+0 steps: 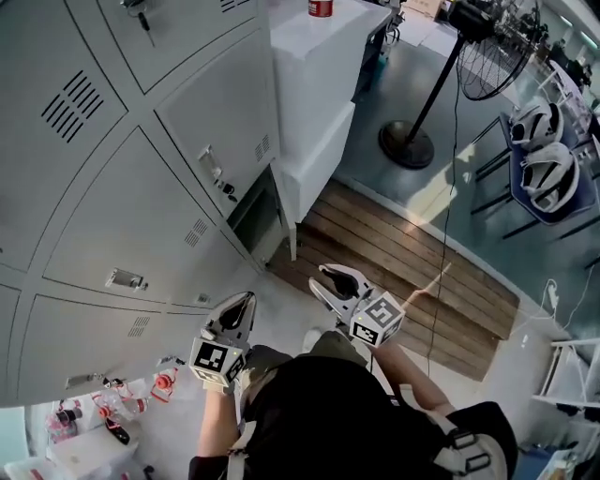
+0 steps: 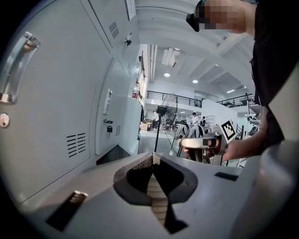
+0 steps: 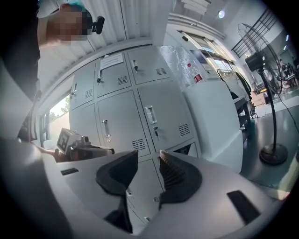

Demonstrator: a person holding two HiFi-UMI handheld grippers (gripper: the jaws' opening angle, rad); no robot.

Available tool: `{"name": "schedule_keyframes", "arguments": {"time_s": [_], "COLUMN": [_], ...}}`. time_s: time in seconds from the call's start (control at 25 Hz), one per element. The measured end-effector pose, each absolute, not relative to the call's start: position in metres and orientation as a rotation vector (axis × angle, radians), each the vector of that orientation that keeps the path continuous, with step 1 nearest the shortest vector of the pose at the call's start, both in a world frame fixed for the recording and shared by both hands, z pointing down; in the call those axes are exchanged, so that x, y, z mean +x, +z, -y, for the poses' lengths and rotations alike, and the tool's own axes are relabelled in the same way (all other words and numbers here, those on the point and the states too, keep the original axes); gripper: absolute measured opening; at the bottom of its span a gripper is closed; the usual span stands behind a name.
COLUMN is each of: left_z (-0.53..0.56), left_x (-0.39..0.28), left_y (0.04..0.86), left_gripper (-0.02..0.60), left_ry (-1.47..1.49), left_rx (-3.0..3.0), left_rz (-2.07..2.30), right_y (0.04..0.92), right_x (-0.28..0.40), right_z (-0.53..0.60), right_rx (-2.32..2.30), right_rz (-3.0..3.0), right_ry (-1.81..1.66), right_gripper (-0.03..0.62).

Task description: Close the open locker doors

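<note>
— Where's the open one?
— At the bank's end: the ajar locker door (image 1: 225, 131), its edge beside the white cabinet (image 1: 319, 75).
— Grippers?
— Left gripper (image 1: 242, 302) pinched together, right gripper (image 1: 328, 277) parted — both holding nothing, over the floor (image 1: 412, 272).

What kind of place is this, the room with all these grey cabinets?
Probably a large workshop or lab hall with a staff locker area: a bank of grey metal lockers, a pedestal fan on the floor, and a high ceiling with a railed mezzanine.

Locker bank (image 1: 112, 187) at left, ajar door (image 1: 220, 127) at its right end, cabinet (image 1: 319, 84) just beside it, can (image 1: 320, 7) on top, fan stand (image 1: 407, 143) further right, wooden deck (image 1: 403, 272) before the cabinet.
</note>
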State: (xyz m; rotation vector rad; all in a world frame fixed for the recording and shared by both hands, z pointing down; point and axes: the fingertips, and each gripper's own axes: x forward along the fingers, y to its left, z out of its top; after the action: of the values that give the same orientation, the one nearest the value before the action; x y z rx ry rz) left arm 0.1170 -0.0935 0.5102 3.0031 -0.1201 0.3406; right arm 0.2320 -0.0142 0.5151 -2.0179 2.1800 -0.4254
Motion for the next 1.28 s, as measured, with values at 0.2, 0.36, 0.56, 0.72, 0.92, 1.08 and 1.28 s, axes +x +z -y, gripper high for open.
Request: {"name": "schedule_keyframes", "arguments": {"time_s": [0.2, 0.36, 0.56, 0.72, 0.92, 1.08, 1.28], "left_z": [0.099, 0.104, 0.122, 0.146, 0.168, 0.18, 0.191], "left_x": [0.137, 0.146, 0.155, 0.161, 0.16, 0.159, 0.166], "left_y": [0.521, 0.526, 0.534, 0.54, 0.549, 0.563, 0.57], "left_gripper": [0.008, 0.008, 0.008, 0.008, 0.008, 0.008, 0.008], "left_ry": [0.374, 0.414, 0.447, 0.465, 0.536, 0.564, 0.611], "left_rx": [2.992, 2.983, 2.959, 2.95, 2.914, 2.924, 2.899], "left_rz": [0.071, -0.001, -0.081, -0.108, -0.108, -0.106, -0.021], "right_y": [0.527, 0.539, 0.559, 0.578, 0.603, 0.62, 0.639], "right_x": [0.255, 0.264, 0.277, 0.289, 0.294, 0.303, 0.316], "right_z": [0.016, 0.022, 0.039, 0.064, 0.089, 0.103, 0.115], "right_rx": [-2.058, -2.1, -2.162, -2.202, -2.229, -2.24, -2.179], "right_rz": [-2.143, -2.09, -2.036, -2.007, -2.021, -2.04, -2.111], "right_ry": [-0.456, -0.498, -0.573, -0.613, -0.67, -0.709, -0.787], "right_gripper": [0.147, 0.147, 0.149, 0.149, 0.154, 0.161, 0.171]}}
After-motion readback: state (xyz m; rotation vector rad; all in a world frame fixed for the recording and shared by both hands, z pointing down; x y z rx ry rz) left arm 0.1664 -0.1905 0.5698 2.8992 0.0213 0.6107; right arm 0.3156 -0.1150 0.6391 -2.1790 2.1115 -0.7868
